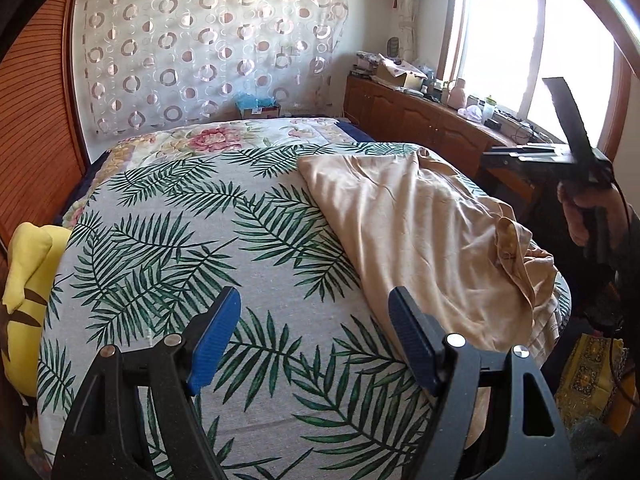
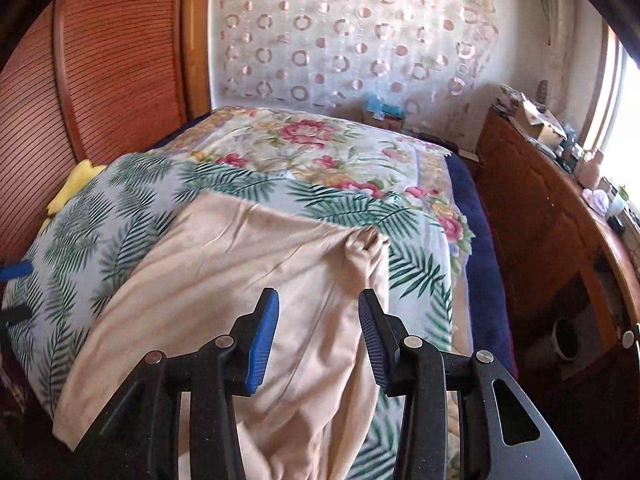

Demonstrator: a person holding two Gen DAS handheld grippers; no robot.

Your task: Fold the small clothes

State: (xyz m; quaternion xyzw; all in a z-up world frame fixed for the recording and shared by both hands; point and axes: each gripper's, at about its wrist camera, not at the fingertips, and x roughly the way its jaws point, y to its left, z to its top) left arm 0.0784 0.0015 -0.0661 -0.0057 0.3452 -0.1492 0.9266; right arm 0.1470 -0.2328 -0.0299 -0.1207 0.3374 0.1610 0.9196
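A beige garment of thin, soft fabric is seen spread, creased and wrinkled, over a palm-leaf printed cover on the bed, its far right corner bunched into a small knot of folds and its near end gathered in loose rumples at the bed's edge. The right gripper is held just above the cloth with its ribbed blue pads parted; nothing is gripped between them. The left gripper is held wide apart over the bare leaf print, beside the garment's left edge, its jaws empty. A floral quilt is laid farther back, and a yellow plush object, perhaps a toy, is pressed against the slatted wooden panel. A carved wooden cabinet with cluttered top is set under the bright window
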